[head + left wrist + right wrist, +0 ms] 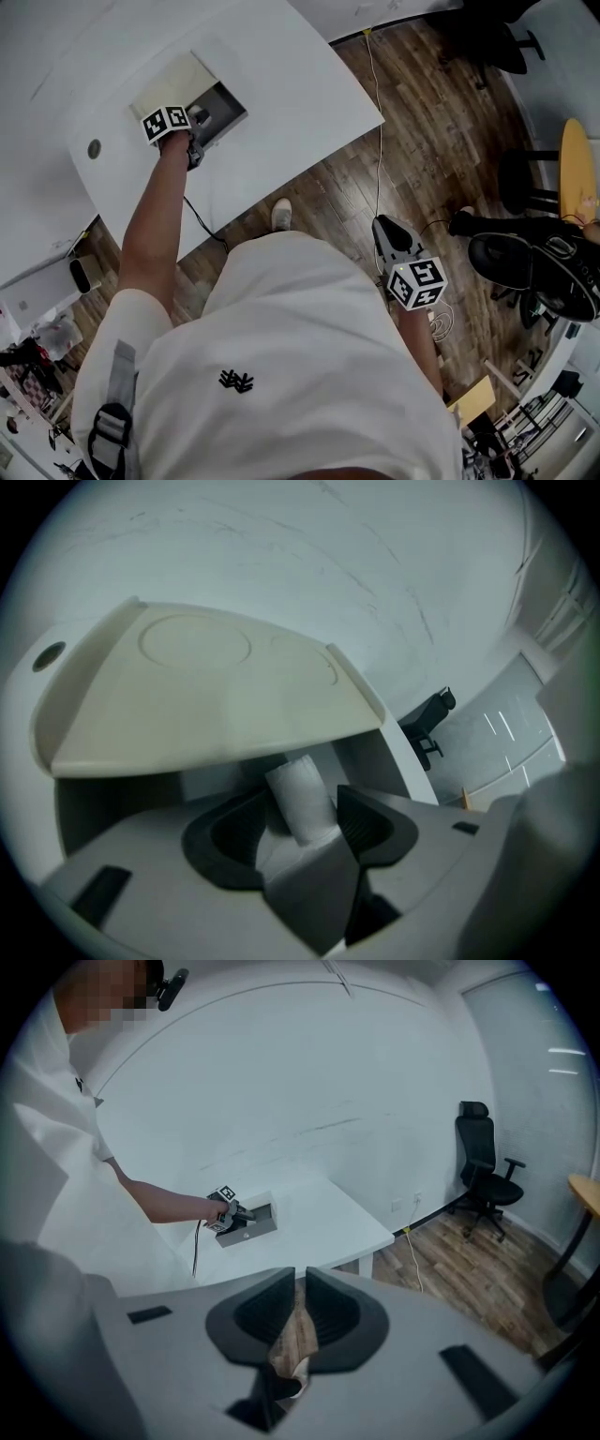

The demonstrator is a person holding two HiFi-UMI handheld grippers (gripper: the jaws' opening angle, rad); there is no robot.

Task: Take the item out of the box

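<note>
Left gripper view: the left gripper (300, 808) holds its jaws spread wide around a small white cylindrical roll (299, 782), not clamping it (the right pad sits just beside it). The roll stands inside the grey box (225, 112), under its raised beige lid (206, 696), on the white table (291, 75). The right gripper (300, 1288) hangs over the wooden floor (469, 1269), jaws together on nothing.

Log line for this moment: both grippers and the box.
box: on table, lid up | left gripper: open at box, white roll between jaws | right gripper: shut, empty, over floor
</note>
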